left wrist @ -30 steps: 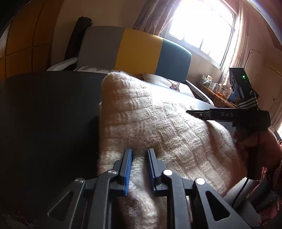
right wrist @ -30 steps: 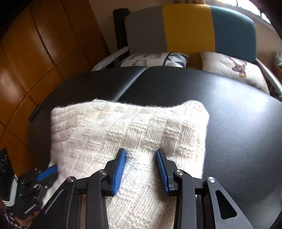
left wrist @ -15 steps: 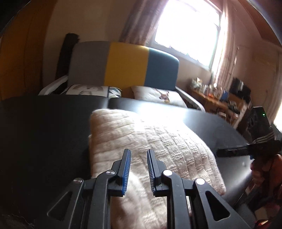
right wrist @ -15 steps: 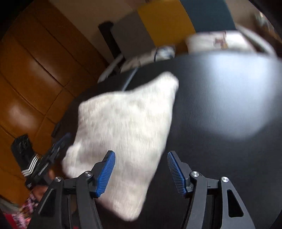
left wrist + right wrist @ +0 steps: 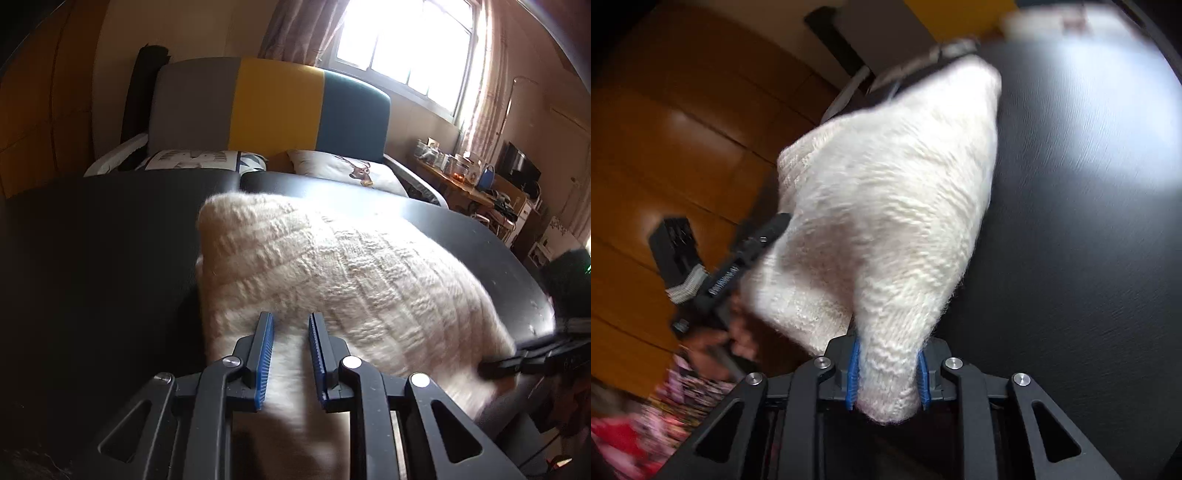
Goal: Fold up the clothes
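Note:
A white knitted sweater point(image 5: 351, 277) lies folded into a thick pad on the black table point(image 5: 92, 258). My left gripper point(image 5: 291, 350) is at its near edge, blue pads close together with knit fabric between them. The right gripper point(image 5: 491, 365) shows blurred at the sweater's right corner. In the right wrist view the sweater point(image 5: 894, 203) is bunched and pulled up off the table point(image 5: 1089, 258). My right gripper point(image 5: 886, 373) is shut on its near corner. The left gripper point(image 5: 775, 225) grips the sweater's left edge, held by a hand point(image 5: 738, 336).
A sofa with a grey, yellow and teal back point(image 5: 277, 103) and printed cushions point(image 5: 343, 170) stands behind the table. A cluttered side desk point(image 5: 469, 177) is at the right under the window. Wooden wall panels point(image 5: 683, 129) are to the left.
The right gripper stood open over the sweater, swung to its near right corner, and has now shut on it and lifted it. The left gripper keeps the same narrow gap.

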`<state>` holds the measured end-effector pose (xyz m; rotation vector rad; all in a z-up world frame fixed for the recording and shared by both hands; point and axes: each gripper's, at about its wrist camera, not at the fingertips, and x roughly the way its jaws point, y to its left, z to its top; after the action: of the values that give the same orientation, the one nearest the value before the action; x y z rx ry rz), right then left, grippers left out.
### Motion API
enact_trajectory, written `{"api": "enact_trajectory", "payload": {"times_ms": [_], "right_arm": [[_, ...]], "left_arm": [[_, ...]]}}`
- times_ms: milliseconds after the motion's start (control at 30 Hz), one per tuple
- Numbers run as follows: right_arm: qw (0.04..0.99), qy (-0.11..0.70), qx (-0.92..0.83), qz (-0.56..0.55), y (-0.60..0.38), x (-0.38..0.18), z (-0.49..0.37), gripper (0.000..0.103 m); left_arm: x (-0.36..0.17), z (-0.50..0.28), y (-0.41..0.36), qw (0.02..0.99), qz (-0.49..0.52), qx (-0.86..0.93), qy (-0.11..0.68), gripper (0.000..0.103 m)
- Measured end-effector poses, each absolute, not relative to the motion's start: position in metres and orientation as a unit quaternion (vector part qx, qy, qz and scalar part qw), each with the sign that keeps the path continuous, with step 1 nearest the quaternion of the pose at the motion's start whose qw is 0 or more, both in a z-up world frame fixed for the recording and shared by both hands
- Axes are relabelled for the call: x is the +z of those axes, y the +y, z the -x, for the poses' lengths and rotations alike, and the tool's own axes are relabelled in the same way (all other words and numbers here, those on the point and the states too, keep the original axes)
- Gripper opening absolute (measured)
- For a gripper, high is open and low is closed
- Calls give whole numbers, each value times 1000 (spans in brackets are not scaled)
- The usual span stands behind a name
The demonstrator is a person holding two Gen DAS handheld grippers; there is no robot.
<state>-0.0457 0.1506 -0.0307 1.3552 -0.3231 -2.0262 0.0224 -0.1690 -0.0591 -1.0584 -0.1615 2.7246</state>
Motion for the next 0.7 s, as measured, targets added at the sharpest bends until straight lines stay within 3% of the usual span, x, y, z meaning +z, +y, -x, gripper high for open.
{"api": "enact_trajectory", "payload": {"times_ms": [167,267,333,467,633,700], "right_arm": [[316,-119,-776,-532,160,-34,44,25],[309,-132,-773,-538,167,-39,44,33],[295,-127,-787,-526,175,-30,43,47],[260,-97,-844,-458,189,9,40,47],[293,-65,-864,-403,175,35,51,44],[300,-33,-864,-402,162,36,58,42]], "left_arm": [[-69,-23,-157,111,364,923,-56,19],[-68,-22,-157,107,362,924,-66,19],[-60,-21,-165,105,360,924,-82,19],[-43,-19,-180,101,353,923,-116,22],[-36,3,-194,107,361,907,-187,29],[-38,17,-187,103,372,908,-162,29]]}}
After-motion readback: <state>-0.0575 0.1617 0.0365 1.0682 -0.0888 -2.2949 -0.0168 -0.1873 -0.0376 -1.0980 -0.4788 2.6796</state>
